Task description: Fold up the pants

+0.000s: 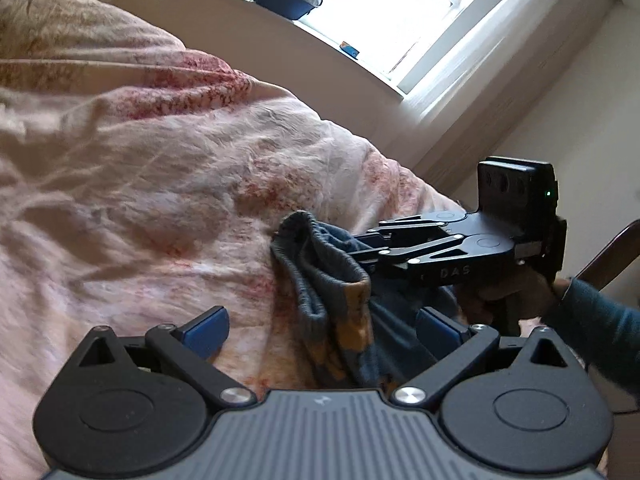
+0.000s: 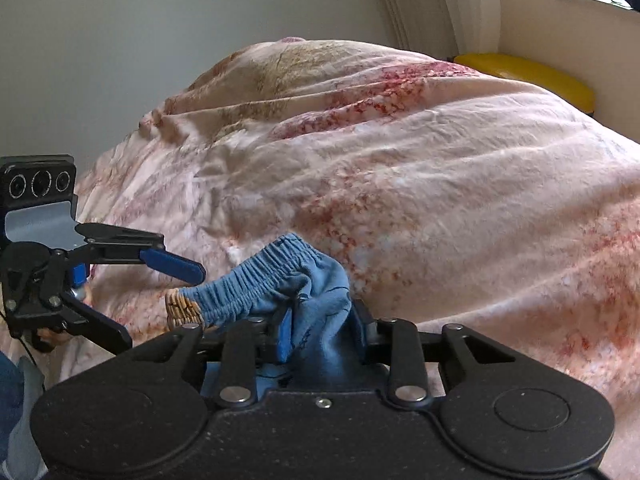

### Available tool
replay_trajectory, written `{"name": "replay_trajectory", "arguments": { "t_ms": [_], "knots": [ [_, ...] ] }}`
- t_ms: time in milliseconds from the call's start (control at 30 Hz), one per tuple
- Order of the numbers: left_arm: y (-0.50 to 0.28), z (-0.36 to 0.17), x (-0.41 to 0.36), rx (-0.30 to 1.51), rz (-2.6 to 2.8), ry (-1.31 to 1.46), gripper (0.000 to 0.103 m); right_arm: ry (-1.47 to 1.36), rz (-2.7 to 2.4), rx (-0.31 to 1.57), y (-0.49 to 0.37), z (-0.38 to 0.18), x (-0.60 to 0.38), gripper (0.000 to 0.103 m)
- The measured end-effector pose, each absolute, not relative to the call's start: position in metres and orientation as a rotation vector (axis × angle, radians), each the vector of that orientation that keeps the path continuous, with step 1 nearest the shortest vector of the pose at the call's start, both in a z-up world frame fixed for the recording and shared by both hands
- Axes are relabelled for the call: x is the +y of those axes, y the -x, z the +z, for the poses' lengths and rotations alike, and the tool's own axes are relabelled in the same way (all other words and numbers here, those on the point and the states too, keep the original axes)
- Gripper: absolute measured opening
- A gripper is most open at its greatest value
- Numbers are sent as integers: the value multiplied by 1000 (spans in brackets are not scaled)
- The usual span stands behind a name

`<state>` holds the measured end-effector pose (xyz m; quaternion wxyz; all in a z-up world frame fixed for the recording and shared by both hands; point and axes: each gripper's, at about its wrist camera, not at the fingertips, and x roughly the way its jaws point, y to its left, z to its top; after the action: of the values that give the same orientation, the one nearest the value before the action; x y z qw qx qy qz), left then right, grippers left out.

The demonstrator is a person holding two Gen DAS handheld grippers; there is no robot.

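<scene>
The pants (image 2: pixel 276 284), a small blue fabric pair with a gathered elastic waistband and an orange-yellow patterned patch, lie in a bunched heap on the bed (image 2: pixel 440 168), which is covered by a wrinkled pink and cream floral bedspread. In the right wrist view the heap sits at 6 o'clock, close to the near edge of the bed; in the left wrist view it sits at 5 o'clock.

The right tongs (image 2: pixel 320 334) are pinching a thick gather of the blue cloth just behind the waistband; fabric fills the gap between the blue pads (image 2: pixel 285 332) and rises above them. The left tongs (image 1: pixel 320 326) are spread wide. The waistband end and the patterned cloth lie between the two blue pads, but neither pad presses on the cloth. In the right wrist view the left tongs appear at 9 o'clock, the upper finger hovering just above the waistband's patterned end. A hand (image 1: pixel 508 296) in a dark teal sleeve (image 1: pixel 600 320) holds the right tool.

Assessment: the task is at its opening stage. No fold is visible; the garment is crumpled, legs not laid out. One hold is secured and the second is not yet made. Remaining work, by judgement: grip the other waistband point, lift and spread the pants flat, then fold.
</scene>
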<state>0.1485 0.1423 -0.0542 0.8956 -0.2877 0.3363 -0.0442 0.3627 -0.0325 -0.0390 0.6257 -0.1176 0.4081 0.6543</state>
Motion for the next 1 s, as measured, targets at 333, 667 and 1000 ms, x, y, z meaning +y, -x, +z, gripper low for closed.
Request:
{"name": "replay_trajectory", "arguments": {
  "t_ms": [333, 667, 1000],
  "knots": [
    [-163, -61, 131, 740, -44, 576, 86, 295, 1491, 940, -363, -35, -32, 37],
    [-169, -65, 133, 763, 28, 563, 44, 276, 1473, 922, -360, -37, -34, 37],
    [-163, -53, 121, 734, 63, 553, 21, 313, 1179, 716, -326, -1, -93, 78]
  ]
}}
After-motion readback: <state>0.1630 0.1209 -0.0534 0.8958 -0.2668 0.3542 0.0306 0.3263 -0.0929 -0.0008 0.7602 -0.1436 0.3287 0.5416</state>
